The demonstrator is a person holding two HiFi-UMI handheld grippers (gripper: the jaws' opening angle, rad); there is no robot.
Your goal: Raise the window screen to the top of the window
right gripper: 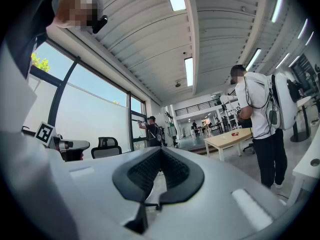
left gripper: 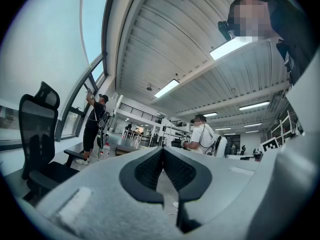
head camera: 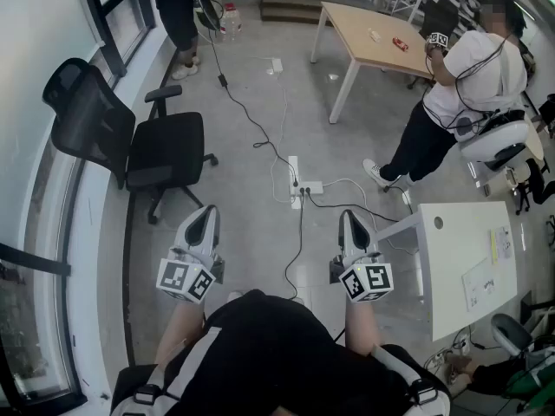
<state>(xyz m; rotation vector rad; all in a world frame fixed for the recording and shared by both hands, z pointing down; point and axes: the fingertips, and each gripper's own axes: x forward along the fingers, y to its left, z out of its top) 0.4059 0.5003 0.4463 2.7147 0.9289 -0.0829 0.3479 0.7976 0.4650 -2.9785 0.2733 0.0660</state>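
**DESK:** Where did the white fabric window screen hang, and how would it have handled?

**FIELD:** It covered the lower part of the dark-framed window, and blue sky showed in the glass above it. The left gripper view caught it as a pale sheet behind the black mesh office chair. It looked light and limp, and likely to ripple or skew if pulled from one corner. Its bottom edge near the middle, or a cord if it had one, seemed the place to take hold.

**DESK:** And the grippers?

**FIELD:** Both were well apart from the window. The left gripper and the right gripper pointed out over the grey concrete floor. Each had its jaws pressed together on nothing.

**DESK:** What could not be made out?

**FIELD:** The screen's bottom edge, and any rail, cord or chain, showed in no view. The head view cut the window off at its left side, and the wide lenses bent it. Whether the pale stretch there was screen or wall could not be told. A person in dark clothes reached up at a farther pane, but what that person held was too small to tell.
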